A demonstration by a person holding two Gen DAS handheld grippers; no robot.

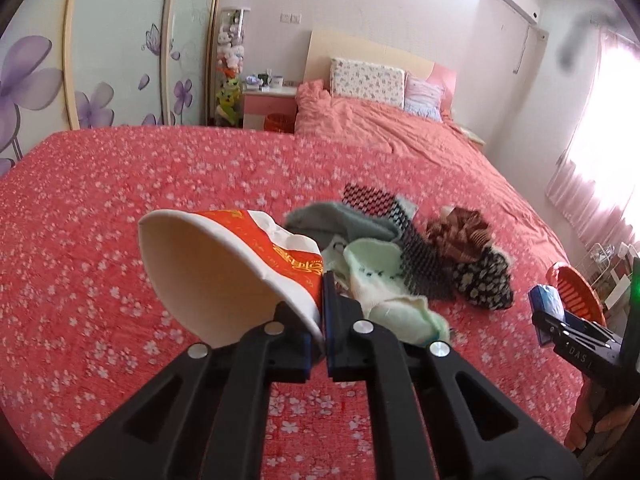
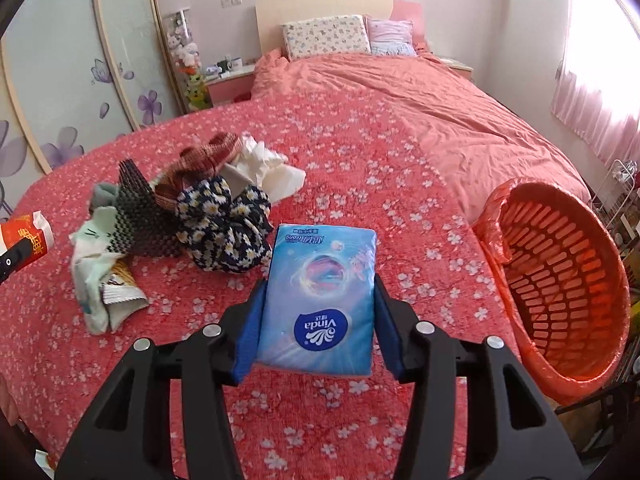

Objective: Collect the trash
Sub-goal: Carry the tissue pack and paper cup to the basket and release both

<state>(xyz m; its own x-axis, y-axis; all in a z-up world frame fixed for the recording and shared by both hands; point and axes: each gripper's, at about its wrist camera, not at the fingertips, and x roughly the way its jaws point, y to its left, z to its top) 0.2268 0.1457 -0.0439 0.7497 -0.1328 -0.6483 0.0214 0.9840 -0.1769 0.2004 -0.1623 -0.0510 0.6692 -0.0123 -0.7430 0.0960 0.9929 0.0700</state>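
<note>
1. Nearest my R cam: the tissue pack (image 2: 320,300), blue, "Vinda" logo, lying flat between the blue pads (image 2: 249,332) of my right gripper (image 2: 318,332). Pads press both long sides, so the R gripper is pinching the pack, held above the bedspread (image 2: 360,208).
2. Nearest my L cam: my left gripper (image 1: 322,320), jaws nearly together, pinching the rim of a paper cup (image 1: 224,268). Cup is red and white w/ gold print, squashed, mouth facing the cam, lifted off the bed.
3. Trash basket (image 2: 560,280): orange slotted plastic w/ an orange bag liner, tipped so its mouth faces the cam, at the bed's right edge, right of the pack. In the L view I only catch part of it behind the R gripper.
4. Pile (image 2: 172,216) on the red floral bedspread, left of the pack: dark daisy-print cloth (image 2: 224,236) just beside the pack's far corner, black-white checked piece (image 2: 136,216), brown plaid cloth (image 2: 200,164), pale green sock-like item (image 2: 92,264), white crumpled tissue (image 2: 268,168) at the back, a wrapper (image 2: 120,292) at the near side.
5. From the L cam the same pile sits just past the cup, right of it; green item touches the cup's side or overlaps it, can't tell which.
6. Bkgd: two pillows (image 2: 326,36) at the headboard, pink nightstand (image 2: 230,84) left of the bed, wardrobe doors (image 1: 116,48) w/ purple flowers, pink curtain (image 2: 592,80) at right.
</note>
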